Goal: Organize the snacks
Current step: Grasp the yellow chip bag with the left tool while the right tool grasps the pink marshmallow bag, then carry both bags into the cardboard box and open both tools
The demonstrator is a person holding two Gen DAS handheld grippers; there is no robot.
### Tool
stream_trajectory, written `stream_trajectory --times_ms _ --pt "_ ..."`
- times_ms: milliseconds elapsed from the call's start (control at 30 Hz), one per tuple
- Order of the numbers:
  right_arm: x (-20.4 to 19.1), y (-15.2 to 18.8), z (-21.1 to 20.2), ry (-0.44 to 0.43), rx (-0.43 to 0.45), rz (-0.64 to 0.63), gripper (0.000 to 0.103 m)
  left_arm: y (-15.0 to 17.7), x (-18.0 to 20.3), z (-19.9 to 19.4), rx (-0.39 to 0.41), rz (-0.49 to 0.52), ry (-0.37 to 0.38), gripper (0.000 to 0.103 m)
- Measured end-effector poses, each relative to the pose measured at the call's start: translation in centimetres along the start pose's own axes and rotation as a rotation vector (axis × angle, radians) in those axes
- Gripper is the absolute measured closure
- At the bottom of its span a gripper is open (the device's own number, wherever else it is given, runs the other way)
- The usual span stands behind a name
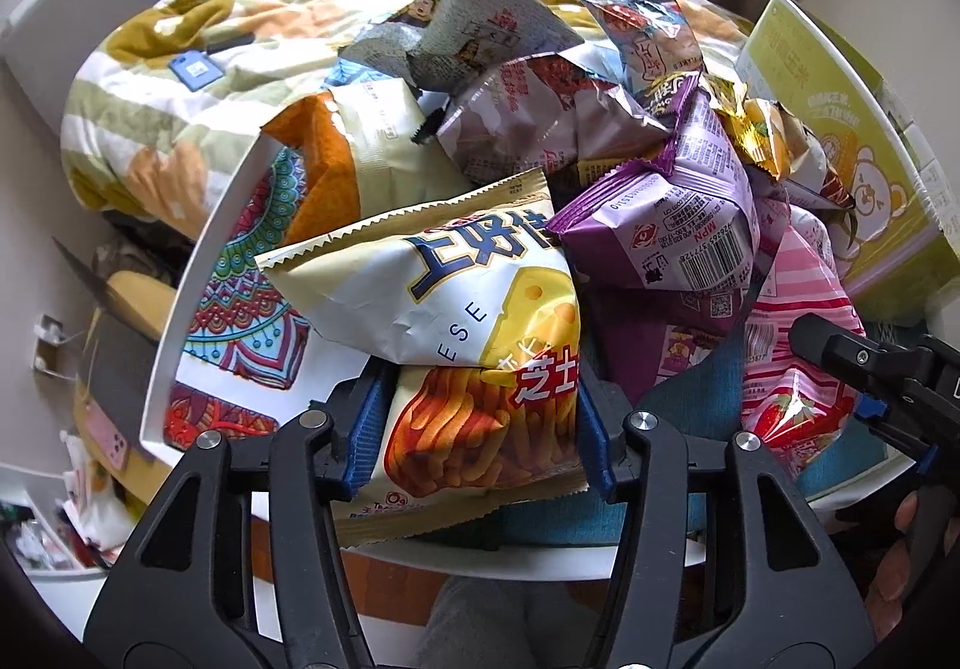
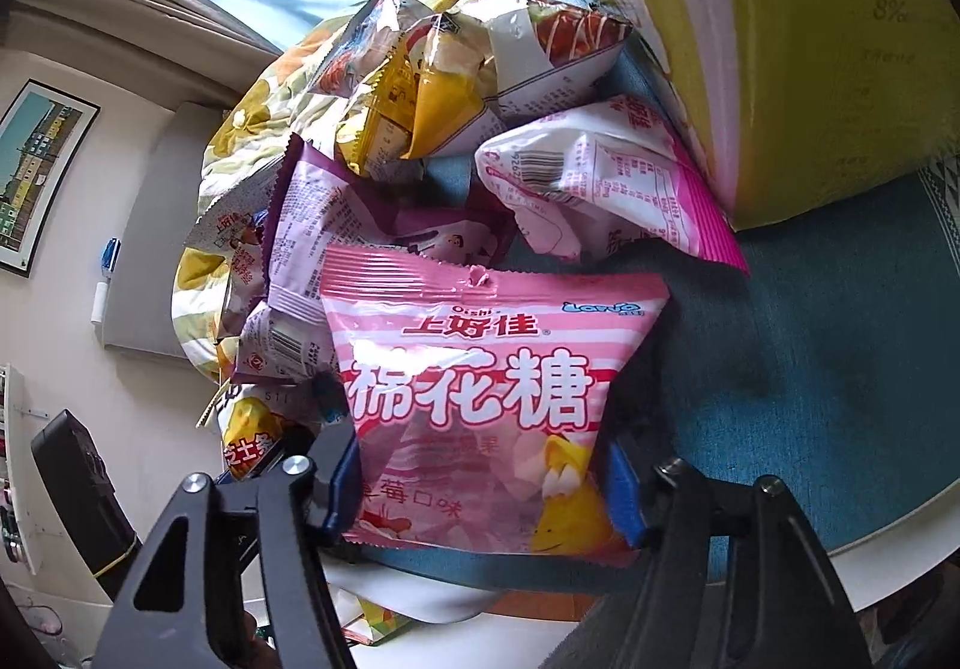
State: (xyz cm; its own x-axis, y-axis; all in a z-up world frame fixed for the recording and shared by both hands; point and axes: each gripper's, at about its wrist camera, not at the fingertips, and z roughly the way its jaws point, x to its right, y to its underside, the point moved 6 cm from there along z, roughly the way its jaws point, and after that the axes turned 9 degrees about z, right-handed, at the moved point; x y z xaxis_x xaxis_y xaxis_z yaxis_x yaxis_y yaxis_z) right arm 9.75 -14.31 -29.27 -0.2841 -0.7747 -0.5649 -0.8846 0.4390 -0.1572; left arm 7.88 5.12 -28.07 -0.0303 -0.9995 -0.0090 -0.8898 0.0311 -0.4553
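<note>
Snacks, assorted packets, heaped on a round counter (image 1: 198, 273) with a white rim and a teal centre; the pink marshmallow bag serves as landmark.

1. Marshmallow bag (image 2: 486, 405), pink-and-white striped, one. Print reads "Oishi", "上好佳", "棉花糖", a partly readable strawberry-flavour line, and a small blue logo at the upper corner. It lies at the near edge of the heap. The right gripper (image 2: 480, 495) has its blue fingers (image 2: 339, 483) pressed against both sides of the bag's lower half.

2. Cheese-stick bag (image 1: 474, 345), cream with yellow cheese and orange sticks pictured, one, left of the landmark. Legible: "ESE", "芝士", large blue characters upside down. The left gripper (image 1: 480, 447) is clamped on its lower half, fingers (image 1: 372, 429) pinching the pack from either side.

3. Purple packets, two, between the landmark and the cheese bag; the upper one (image 1: 666, 225) shows a barcode and a red round emblem.

4. Pale pink packet (image 2: 606, 177), one, beyond the landmark, back side up with barcode and nutrition table.

5. Yellow-and-gold packets (image 2: 414, 111), several crumpled together at the far side of the heap; count uncertain.

6. Grey-and-maroon packets (image 1: 516, 117), far left of the heap, text too small to read.

7. Yellow-green carton (image 1: 840, 141), one, right of the landmark, with a cartoon bear and white Chinese lettering; "8%" shows on one face.

8. Floral quilt (image 1: 198, 63) behind the heap.
</note>
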Motion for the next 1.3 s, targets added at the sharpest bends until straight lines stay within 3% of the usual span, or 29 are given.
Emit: stream_trajectory --times_ms 333,467,700,900,1067,1300 --pt "-2.4 -0.7 -3.9 0.006 0.057 -0.069 0.043 -1.9 -1.5 -6.2 0.095 -0.004 -0.011 0.053" --pt "-3.2 -1.0 -6.8 0.022 0.108 -0.117 0.043 -4.5 -1.5 -8.7 0.150 0.031 -0.009 0.053" --pt "-5.7 -5.2 -11.9 0.047 0.243 -0.182 0.043 -10.5 1.2 -11.6 0.252 0.133 0.005 0.053" --pt "-5.3 -10.5 -15.4 0.097 0.330 -0.219 0.043 -16.6 6.7 -12.4 0.315 0.175 0.047 0.053" --pt "-3.7 -15.9 -17.3 0.121 0.360 -0.261 0.043 -21.7 13.7 -11.9 0.342 0.178 0.078 0.053" --pt "0.6 -23.2 -19.4 0.134 0.364 -0.286 0.043 -27.3 24.9 -7.5 0.266 0.212 0.163 0.053"
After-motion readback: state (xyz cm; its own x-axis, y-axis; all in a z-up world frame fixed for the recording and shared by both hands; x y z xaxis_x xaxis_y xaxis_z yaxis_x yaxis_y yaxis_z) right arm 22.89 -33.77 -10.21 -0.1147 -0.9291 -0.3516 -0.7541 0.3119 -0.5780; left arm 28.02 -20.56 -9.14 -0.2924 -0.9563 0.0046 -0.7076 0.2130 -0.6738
